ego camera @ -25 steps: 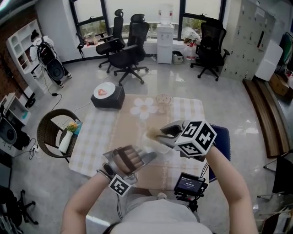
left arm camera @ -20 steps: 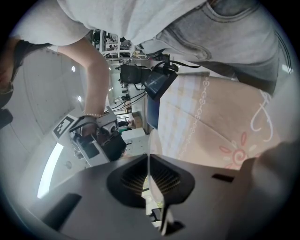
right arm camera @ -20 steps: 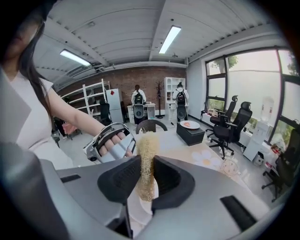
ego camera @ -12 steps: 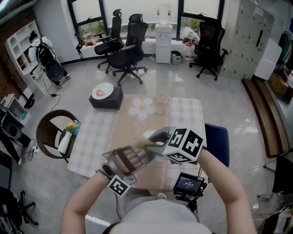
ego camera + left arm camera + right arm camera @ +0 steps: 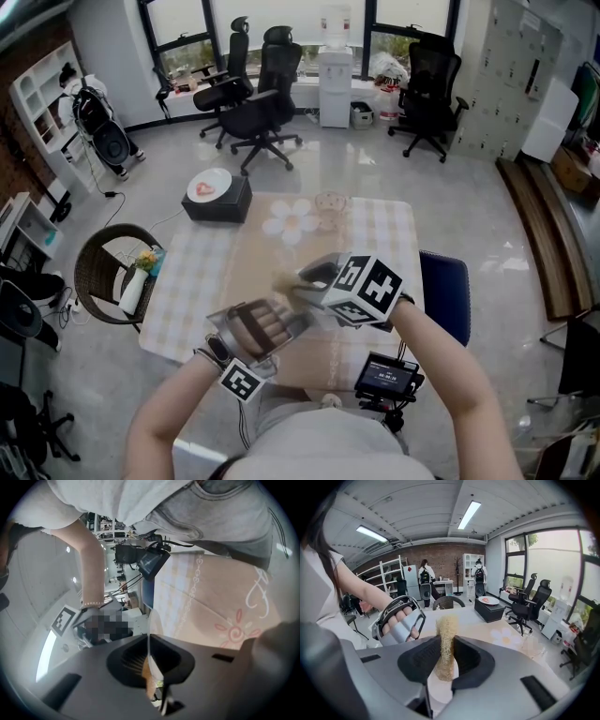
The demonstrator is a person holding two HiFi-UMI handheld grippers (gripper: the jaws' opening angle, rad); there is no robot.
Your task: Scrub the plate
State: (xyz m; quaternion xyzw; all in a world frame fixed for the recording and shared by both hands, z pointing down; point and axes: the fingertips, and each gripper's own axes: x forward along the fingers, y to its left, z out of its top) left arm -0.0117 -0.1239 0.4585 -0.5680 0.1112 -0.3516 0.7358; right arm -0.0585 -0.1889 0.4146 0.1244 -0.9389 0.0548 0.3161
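Left gripper [image 5: 150, 660]: jaws clamped on the plate [image 5: 149, 639], held edge-on above the table [image 5: 202, 281]. Right gripper [image 5: 446, 656]: jaws pinch a loofah scrubber [image 5: 446, 630] at the plate's face; contact unclear. From above, my marker cube [image 5: 366, 289] blocks the plate. Glass cup [image 5: 333, 204] stands at the far edge and a blue chair [image 5: 448, 291] to my right.

Rough, fibrous scrubber [image 5: 446, 644]; smooth, glossy plate [image 5: 440, 691]; matt cloth tablecloth [image 5: 202, 281]; polished, reflective floor [image 5: 375, 169].
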